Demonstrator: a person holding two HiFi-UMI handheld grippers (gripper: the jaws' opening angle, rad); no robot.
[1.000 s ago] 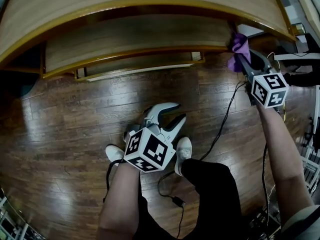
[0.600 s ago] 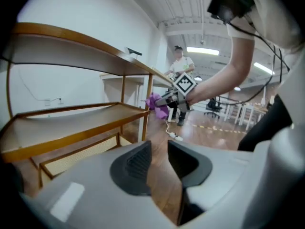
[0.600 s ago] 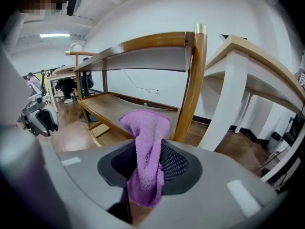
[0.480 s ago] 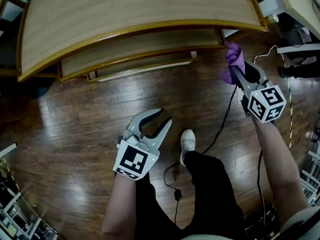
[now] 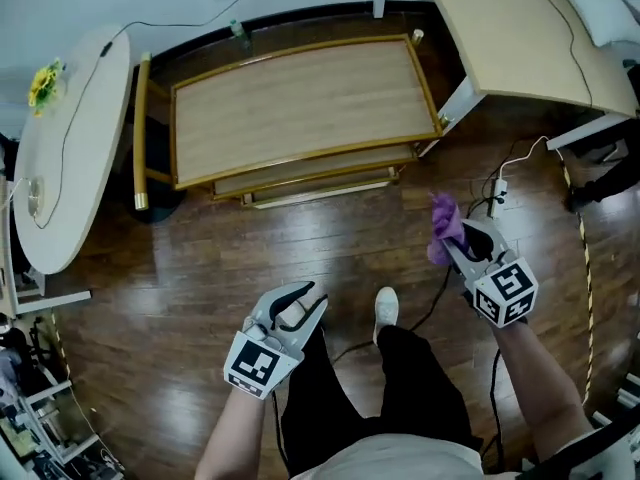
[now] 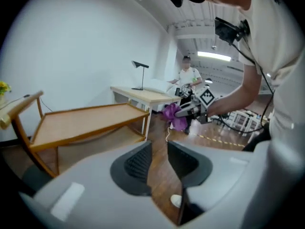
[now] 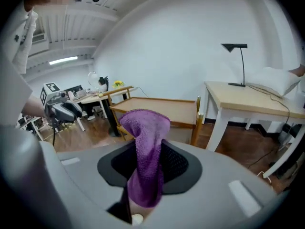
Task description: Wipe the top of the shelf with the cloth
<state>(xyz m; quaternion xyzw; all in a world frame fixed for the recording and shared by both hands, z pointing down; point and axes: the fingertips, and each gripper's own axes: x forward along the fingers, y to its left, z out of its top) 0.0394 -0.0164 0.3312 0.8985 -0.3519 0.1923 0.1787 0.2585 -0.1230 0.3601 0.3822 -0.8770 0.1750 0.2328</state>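
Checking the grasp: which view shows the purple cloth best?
The right gripper view: the cloth fills the centre, clamped in the right tool. The head view shows it small at that tool's tip; the left gripper view, distant.

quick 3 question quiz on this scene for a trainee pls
1. True or false: the right gripper is shut on the purple cloth.
2. Where is the cloth relative to the shelf top?
A. lying flat on it
B. held apart from it, over the floor
C. tucked on a lower level
3. Short answer: what is between the fingers of the left gripper?

Key
1. True: the cloth is pinched between the fingers and sticks up above them.
2. B
3. Nothing: the fingers stand slightly apart, with only floor showing through the gap.
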